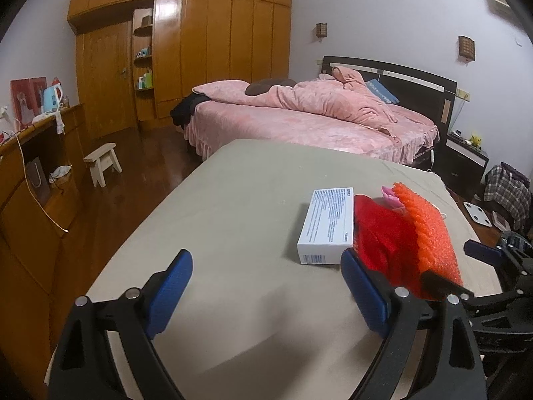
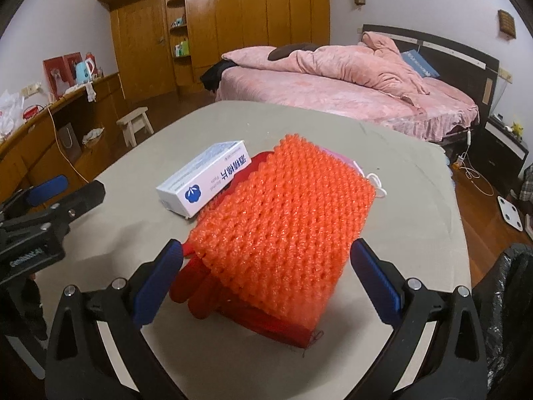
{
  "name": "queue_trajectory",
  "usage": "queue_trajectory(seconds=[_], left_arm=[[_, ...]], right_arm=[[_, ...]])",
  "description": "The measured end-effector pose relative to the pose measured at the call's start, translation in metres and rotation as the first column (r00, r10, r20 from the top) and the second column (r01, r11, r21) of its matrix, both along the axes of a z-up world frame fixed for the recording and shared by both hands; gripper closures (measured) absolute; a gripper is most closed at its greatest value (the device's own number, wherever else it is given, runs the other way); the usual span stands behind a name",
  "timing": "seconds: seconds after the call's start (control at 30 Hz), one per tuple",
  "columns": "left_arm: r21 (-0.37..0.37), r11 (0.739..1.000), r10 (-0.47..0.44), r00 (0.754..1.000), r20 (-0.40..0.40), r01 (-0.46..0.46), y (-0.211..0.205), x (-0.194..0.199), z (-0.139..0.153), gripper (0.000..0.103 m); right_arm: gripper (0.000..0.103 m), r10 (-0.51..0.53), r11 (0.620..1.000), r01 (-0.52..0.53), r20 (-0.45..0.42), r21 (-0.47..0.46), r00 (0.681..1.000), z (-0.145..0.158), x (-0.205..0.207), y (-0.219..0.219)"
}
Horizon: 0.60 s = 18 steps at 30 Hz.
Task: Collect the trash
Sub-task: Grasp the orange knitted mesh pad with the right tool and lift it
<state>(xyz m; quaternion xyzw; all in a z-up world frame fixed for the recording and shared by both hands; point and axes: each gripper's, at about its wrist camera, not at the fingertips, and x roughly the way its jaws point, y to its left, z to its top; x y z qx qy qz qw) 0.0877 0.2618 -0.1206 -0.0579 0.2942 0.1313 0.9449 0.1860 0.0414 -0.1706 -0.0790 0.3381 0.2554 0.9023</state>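
Note:
An orange foam net sheet lies on top of a red cloth item on the beige table. A white box with blue print rests against the pile's left side. Something pink and a white loop poke out at the far end. My right gripper is open, its blue fingers either side of the orange sheet's near end. My left gripper is open over bare tabletop, just short of the white box, with its right finger close to the red cloth.
A black trash bag shows at the right past the table edge. Beyond the table stands a bed with pink bedding, a small white stool, a wooden wardrobe and a long wooden counter on the left.

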Motion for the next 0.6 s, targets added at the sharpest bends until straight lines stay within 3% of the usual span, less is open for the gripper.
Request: queue_trajectory(seconds=[0.07, 0.1, 0.13, 0.2, 0.37, 0.6], left_arm=[[-0.003, 1.0, 0.001, 1.0, 0.0, -0.001, 0.001, 0.0, -0.001, 0.014], [-0.005, 1.0, 0.002, 1.0, -0.001, -0.002, 0.002, 0.0, -0.001, 0.014], [-0.006, 1.0, 0.003, 1.0, -0.001, -0.003, 0.002, 0.001, -0.001, 0.014], [-0.009, 1.0, 0.003, 1.0, -0.003, -0.003, 0.001, 0.001, -0.001, 0.014], [-0.009, 1.0, -0.01, 1.0, -0.005, 0.01, -0.004, 0.002, -0.002, 0.014], [-0.006, 0.999, -0.044, 0.999, -0.005, 0.044, -0.02, 0.008, -0.002, 0.014]], right_arm=[[0.01, 0.007, 1.0, -0.007, -0.012, 0.002, 1.0, -0.003, 0.002, -0.001], [0.017, 0.017, 1.0, -0.017, -0.02, 0.009, 1.0, -0.003, 0.003, -0.001], [0.03, 0.028, 1.0, -0.028, -0.029, 0.011, 0.999, -0.005, 0.004, -0.001], [0.035, 0.053, 0.998, -0.053, -0.056, 0.016, 0.997, -0.007, 0.006, -0.002], [0.061, 0.075, 0.997, -0.072, -0.067, 0.042, 0.995, -0.002, 0.006, -0.013], [0.064, 0.082, 0.995, -0.084, -0.048, -0.045, 0.996, 0.0, 0.003, -0.029]])
